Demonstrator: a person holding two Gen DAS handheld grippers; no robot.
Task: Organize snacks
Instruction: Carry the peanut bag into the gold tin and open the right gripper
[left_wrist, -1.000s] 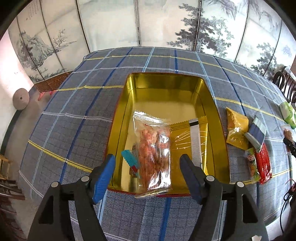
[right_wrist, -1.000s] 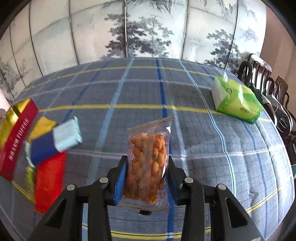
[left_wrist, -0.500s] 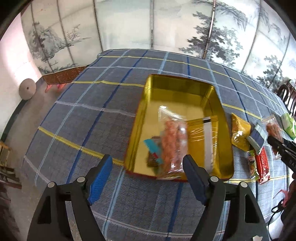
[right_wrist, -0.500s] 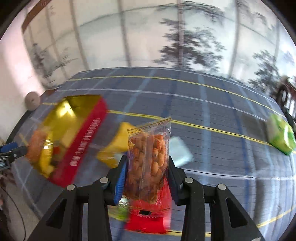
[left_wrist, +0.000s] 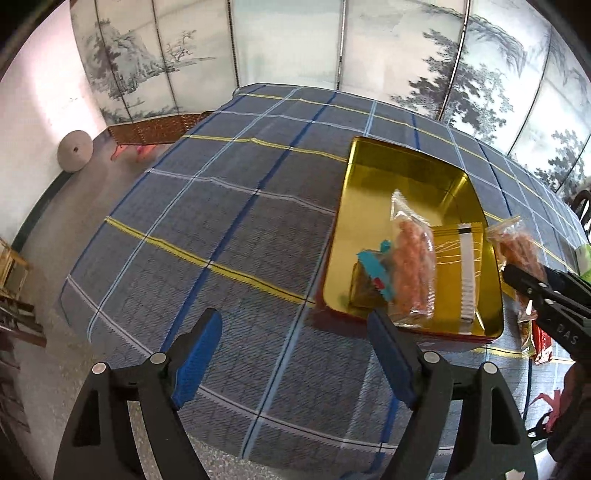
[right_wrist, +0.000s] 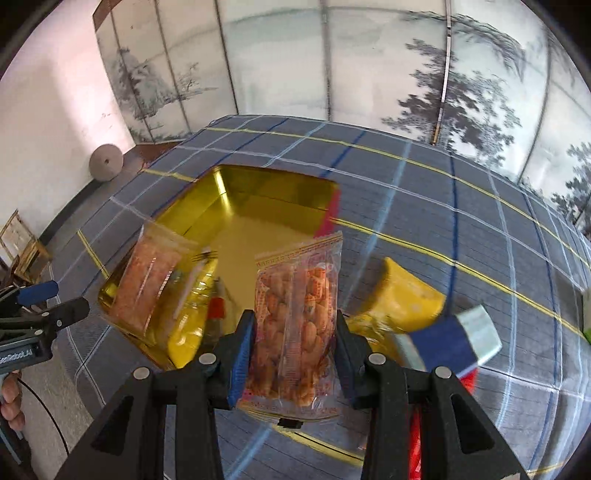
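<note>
You are partway through. Your right gripper (right_wrist: 291, 365) has its fingers clamped on a clear packet of orange-brown nuts (right_wrist: 297, 317), held in the air near the right edge of the open gold tin with a red outer rim (left_wrist: 402, 162), not yet over it. Your left gripper (left_wrist: 295, 362) holds nothing; its fingers are spreading wide above the blue-grey checked cloth on the worktop (left_wrist: 207, 206), near and left of the tin.

In the tin's near half lie a clear packet of orange snacks (left_wrist: 412, 266), a transparent gold-tinted pouch with a white strip (left_wrist: 460, 266) and a small teal-edged wrapper (left_wrist: 375, 266); its far half is bare.

Outside, right of the tin, a yellow pouch (right_wrist: 406, 299), a blue-and-white packet (right_wrist: 454, 339) and a red packet (right_wrist: 467, 382) wait. I judge more than half is left.
</note>
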